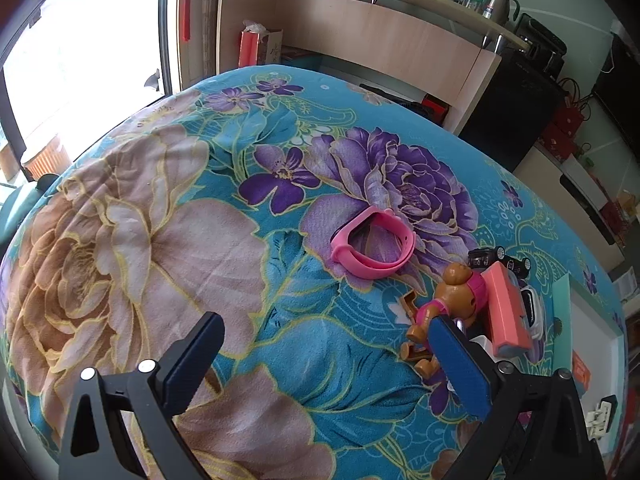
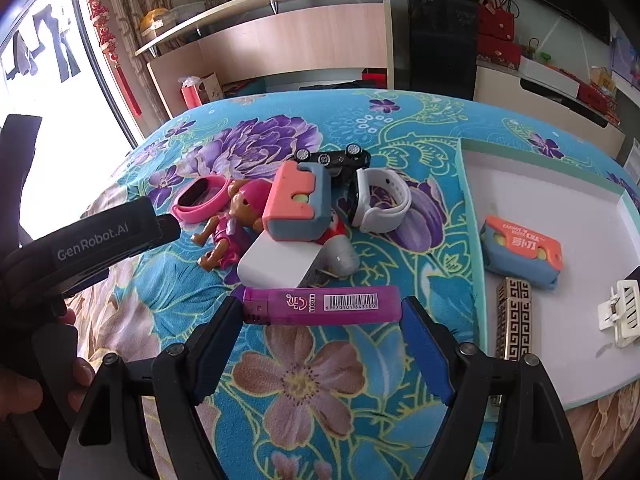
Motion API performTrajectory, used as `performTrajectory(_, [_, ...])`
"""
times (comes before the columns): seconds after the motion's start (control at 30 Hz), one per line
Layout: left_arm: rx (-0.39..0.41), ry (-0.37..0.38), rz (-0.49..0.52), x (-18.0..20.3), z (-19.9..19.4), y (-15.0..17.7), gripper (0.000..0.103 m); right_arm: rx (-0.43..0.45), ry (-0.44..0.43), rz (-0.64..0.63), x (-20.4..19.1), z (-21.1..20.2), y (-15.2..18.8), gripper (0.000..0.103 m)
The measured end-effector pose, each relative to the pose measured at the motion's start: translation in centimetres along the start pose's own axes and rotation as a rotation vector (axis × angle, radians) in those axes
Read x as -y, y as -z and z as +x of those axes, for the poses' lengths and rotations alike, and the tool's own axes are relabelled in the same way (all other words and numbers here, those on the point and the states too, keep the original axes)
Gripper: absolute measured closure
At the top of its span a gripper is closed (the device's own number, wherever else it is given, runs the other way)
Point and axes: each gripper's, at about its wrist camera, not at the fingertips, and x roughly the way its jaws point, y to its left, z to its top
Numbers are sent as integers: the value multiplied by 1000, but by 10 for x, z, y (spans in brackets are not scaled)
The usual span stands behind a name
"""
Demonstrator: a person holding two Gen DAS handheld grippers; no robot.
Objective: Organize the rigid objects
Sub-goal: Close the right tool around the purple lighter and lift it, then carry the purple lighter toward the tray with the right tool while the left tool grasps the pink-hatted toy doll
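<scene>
My right gripper [image 2: 322,310] is shut on a purple lighter [image 2: 340,304], held crosswise by its two ends just above the floral blanket. Beyond it lies a heap: a pink watch band [image 2: 200,198], a brown toy dog in pink [image 2: 236,216], a coral-and-blue block [image 2: 298,204], a white box [image 2: 276,264], a white watch [image 2: 380,204] and a black toy car [image 2: 332,158]. My left gripper [image 1: 326,322] stands open over bare blanket with nothing between its fingers. The pink band [image 1: 370,246] and toy dog [image 1: 452,300] lie just beyond its right finger.
A white tray with a teal rim [image 2: 520,168] sits at the right and holds a coral-and-blue block [image 2: 520,252], a gold patterned lighter [image 2: 514,320] and a white clip [image 2: 620,312]. A hand [image 2: 24,384] grips the left gripper's handle. Shelves and cabinets stand behind the bed.
</scene>
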Motion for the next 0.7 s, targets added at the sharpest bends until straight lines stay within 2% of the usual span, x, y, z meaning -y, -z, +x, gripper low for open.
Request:
performTrajectory(0.3, [18, 23, 77, 28, 4, 0, 0, 68, 79, 76, 41, -16, -11, 22])
performTrajectory(0.43, [-8, 41, 108, 38, 12, 2, 14, 83, 97, 111, 57, -20, -14, 22])
performTrajectory(0.63, [-26, 60, 153, 52, 18, 7, 19, 103, 122, 168, 81, -27, -15, 22])
performTrajectory(0.7, [-41, 60, 171, 56, 22, 9, 27, 106, 124, 184, 86, -28, -16, 22])
